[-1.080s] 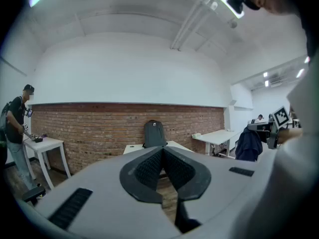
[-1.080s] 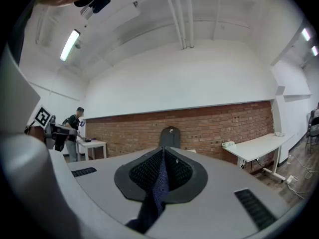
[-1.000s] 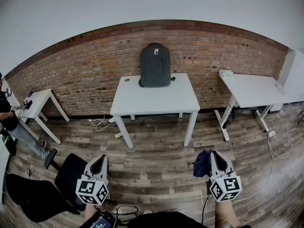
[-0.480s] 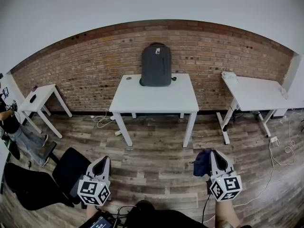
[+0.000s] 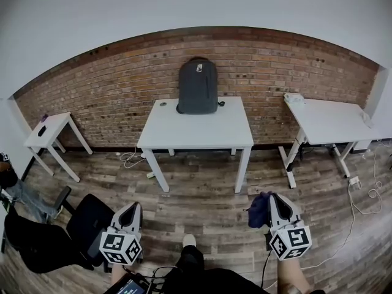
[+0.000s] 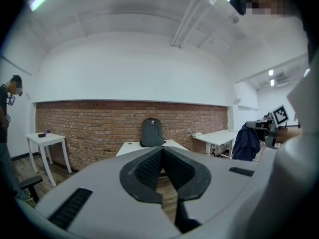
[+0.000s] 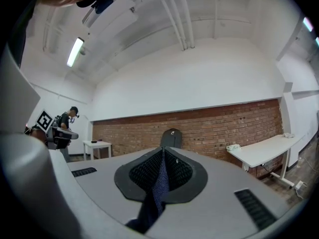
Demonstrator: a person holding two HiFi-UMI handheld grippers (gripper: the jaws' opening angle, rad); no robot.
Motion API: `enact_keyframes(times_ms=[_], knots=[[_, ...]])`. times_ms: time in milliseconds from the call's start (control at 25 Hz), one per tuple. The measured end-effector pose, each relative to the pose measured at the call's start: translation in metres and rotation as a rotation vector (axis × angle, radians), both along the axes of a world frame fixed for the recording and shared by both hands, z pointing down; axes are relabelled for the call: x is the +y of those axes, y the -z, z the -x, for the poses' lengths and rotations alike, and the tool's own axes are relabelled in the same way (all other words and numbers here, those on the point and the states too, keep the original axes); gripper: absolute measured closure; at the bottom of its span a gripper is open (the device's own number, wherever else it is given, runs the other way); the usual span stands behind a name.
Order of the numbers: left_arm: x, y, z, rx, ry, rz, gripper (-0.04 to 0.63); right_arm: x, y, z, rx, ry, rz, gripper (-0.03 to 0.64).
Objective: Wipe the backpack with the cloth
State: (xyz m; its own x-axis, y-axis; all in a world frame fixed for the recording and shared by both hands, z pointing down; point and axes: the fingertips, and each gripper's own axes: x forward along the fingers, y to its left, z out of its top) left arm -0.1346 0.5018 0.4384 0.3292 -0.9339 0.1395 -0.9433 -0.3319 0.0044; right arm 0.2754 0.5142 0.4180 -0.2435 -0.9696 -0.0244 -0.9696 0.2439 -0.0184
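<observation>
A dark grey backpack (image 5: 198,86) stands upright against the brick wall at the back of the middle white table (image 5: 196,130); it also shows small in the left gripper view as the backpack (image 6: 152,132) and in the right gripper view as the backpack (image 7: 171,137). My right gripper (image 5: 272,202) is shut on a dark blue cloth (image 5: 259,209), which hangs from between its jaws as the cloth (image 7: 155,193). My left gripper (image 5: 129,211) is shut with nothing in it. Both grippers hang low over the wooden floor, far in front of the table.
A black office chair (image 5: 52,237) stands at the lower left. A small white side table (image 5: 51,130) is at the left and a long white desk (image 5: 334,120) at the right. Cables (image 5: 358,192) lie on the floor. A person (image 7: 65,128) stands at the left.
The view has shifted slightly: the table and backpack sit a little more to the left. The person at the left edge has slid almost out of the head view. Both grippers hold their places.
</observation>
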Motion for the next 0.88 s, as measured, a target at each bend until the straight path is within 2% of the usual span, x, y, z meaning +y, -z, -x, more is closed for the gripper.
enact_keyframes(times_ms=[400, 880], knots=[[-0.056, -0.011, 0.004, 0.015, -0.015, 0.010, 0.598, -0.046, -0.004, 0.006, 0.010, -0.013, 0.010, 0.606], [-0.171, -0.011, 0.038, 0.038, -0.042, 0.027, 0.598, -0.152, 0.006, 0.033, 0.031, -0.055, 0.039, 0.606]])
